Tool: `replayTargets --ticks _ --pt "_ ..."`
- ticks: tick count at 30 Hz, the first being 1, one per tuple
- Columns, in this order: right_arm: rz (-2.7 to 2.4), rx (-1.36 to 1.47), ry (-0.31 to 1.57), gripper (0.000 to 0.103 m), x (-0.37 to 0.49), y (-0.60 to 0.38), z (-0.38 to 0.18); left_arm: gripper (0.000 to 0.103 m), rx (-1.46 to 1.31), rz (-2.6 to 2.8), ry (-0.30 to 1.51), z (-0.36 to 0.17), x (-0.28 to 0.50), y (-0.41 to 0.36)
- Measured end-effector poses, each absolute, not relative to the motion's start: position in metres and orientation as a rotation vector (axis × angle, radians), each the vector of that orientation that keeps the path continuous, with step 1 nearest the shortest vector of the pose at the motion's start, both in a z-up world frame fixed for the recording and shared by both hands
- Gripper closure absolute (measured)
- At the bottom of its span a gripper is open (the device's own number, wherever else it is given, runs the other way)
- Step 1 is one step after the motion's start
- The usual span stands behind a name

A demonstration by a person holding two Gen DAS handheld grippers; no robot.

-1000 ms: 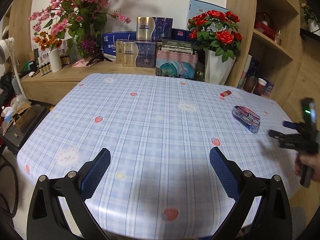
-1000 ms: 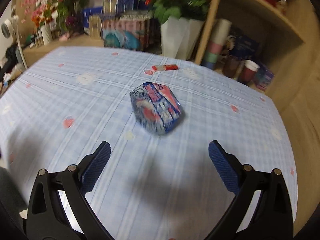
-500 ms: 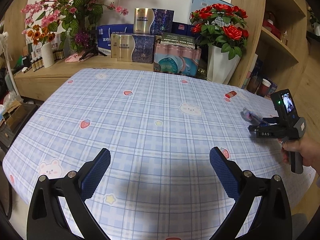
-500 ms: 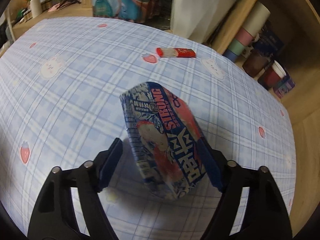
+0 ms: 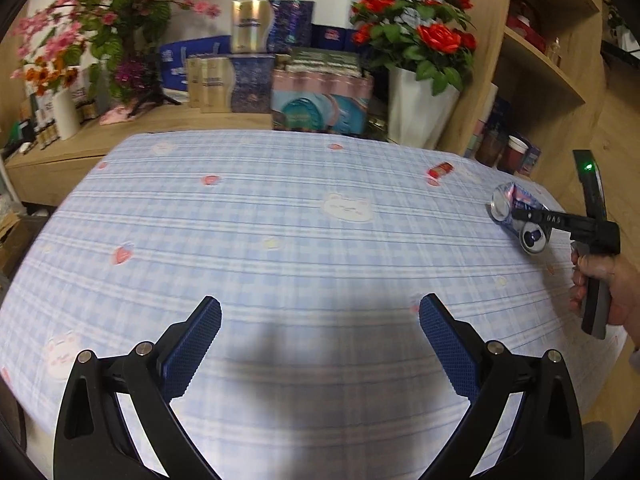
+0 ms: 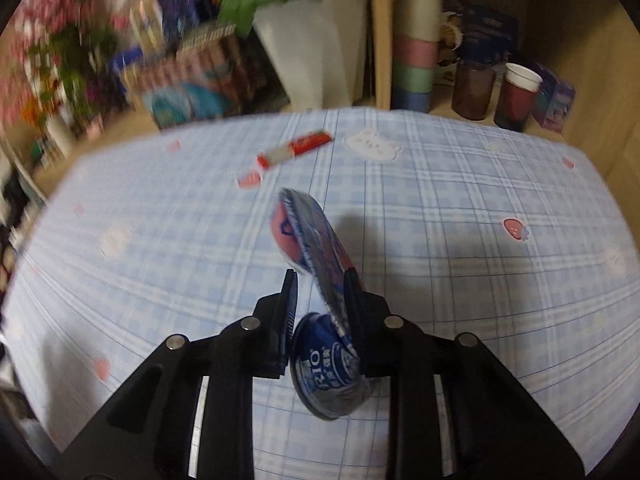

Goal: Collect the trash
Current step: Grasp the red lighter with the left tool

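Observation:
A crushed blue and red drink can (image 6: 316,248) stands on its edge between the fingers of my right gripper (image 6: 320,280). The jaws are closing, both pads meet the can's flattened sides, and its round end hangs below the fingers. In the left wrist view the same can (image 5: 505,200) is at the table's far right, in the right gripper (image 5: 532,220) held by a hand (image 5: 608,280). A small red and white wrapper (image 6: 294,149) lies beyond the can near the far edge. My left gripper (image 5: 320,320) is open over the checked tablecloth (image 5: 280,220), with nothing between its fingers.
A white vase of red roses (image 5: 416,112) and gift boxes (image 5: 320,100) stand behind the table's far edge. Stacked paper cups (image 6: 414,40) and a red cup (image 6: 516,96) sit on the wooden shelf at the right. The table's right edge drops to the floor.
My right gripper moved in over the can and its jaws narrowed around it. The can went from lying flat to standing on edge. The left gripper drifted forward and stayed open.

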State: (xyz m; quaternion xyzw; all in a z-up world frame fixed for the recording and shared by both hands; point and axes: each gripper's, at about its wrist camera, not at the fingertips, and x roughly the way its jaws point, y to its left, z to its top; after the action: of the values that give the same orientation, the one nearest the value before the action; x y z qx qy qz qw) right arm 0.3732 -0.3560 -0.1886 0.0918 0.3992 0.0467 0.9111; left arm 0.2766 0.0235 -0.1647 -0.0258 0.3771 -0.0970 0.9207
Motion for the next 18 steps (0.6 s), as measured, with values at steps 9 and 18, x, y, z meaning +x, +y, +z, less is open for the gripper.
replayTargets --ticks 9,18 --pt "0.113 0.496 0.627 0.081 0.357 -0.412 -0.186 0.006 -0.009 -0.391 0.783 -0.159 0.349 -0.057" --pt "0.047 0.667 0.549 0.081 0.325 -0.476 -0.193 0.019 0.222 -0.560 0.782 -0.177 0.475 -0.176"
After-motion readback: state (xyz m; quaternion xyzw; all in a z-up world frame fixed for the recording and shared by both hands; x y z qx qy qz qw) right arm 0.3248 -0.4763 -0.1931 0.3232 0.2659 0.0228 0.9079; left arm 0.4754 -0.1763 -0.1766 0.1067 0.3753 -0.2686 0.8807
